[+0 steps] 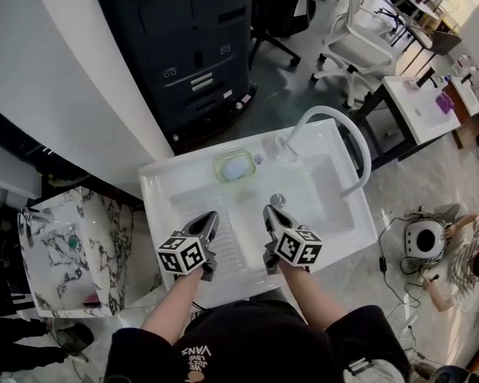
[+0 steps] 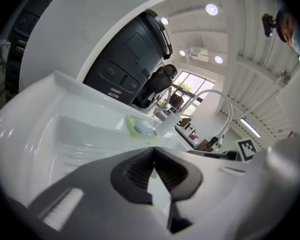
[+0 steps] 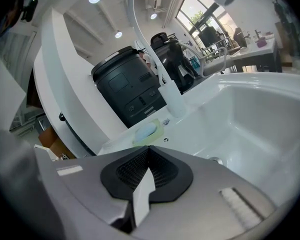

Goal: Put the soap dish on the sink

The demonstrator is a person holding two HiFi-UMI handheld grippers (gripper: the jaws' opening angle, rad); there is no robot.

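Observation:
A pale green soap dish (image 1: 235, 166) with a light blue soap in it rests on the back ledge of the white sink (image 1: 176, 178), left of the faucet. The same soap dish (image 2: 141, 127) shows in the left gripper view and in the right gripper view (image 3: 149, 131), well beyond the jaws. My left gripper (image 1: 210, 219) hovers over the ribbed drainboard, shut and empty. My right gripper (image 1: 269, 211) hangs over the basin's near side, also shut with nothing in it. Both point toward the back ledge.
A white arched faucet (image 1: 339, 130) rises at the sink's back right, its base (image 1: 284, 145) beside the dish. The drain (image 1: 278, 200) lies just past my right gripper. A dark machine (image 1: 195, 46) stands behind the sink. A marble-patterned basin (image 1: 64, 250) sits at left.

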